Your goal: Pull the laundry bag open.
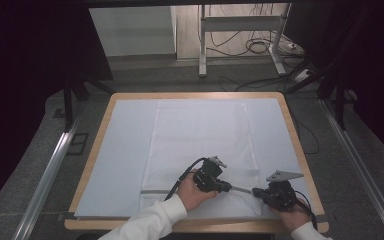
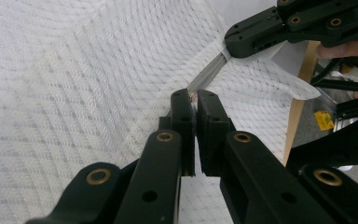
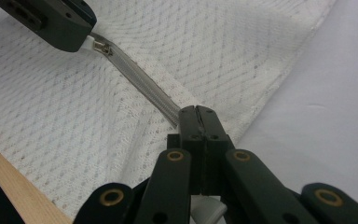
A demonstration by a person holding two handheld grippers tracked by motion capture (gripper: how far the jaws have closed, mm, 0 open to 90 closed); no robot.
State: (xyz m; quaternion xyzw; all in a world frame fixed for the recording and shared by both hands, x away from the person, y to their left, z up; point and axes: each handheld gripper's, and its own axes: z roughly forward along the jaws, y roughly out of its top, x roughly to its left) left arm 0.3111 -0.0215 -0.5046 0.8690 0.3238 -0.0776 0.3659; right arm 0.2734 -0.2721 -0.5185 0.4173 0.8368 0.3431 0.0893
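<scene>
High view: one white mesh laundry bag point(image 1: 200, 145) flat on table point(image 1: 95, 165), zipper point(image 1: 241, 189) along near edge, stretched between two grippers. Left gripper point(image 2: 195, 95) fingers pinching zipper pull point(image 3: 101, 47); metal slider visible in right gripper view, hidden in high view. Right gripper point(image 3: 197, 112) fingers pressed together on zipper tape end. Left gripper view adds floor clutter past table edge.

No text, label, brand, number or sign can be read on anything in these pictures.
</scene>
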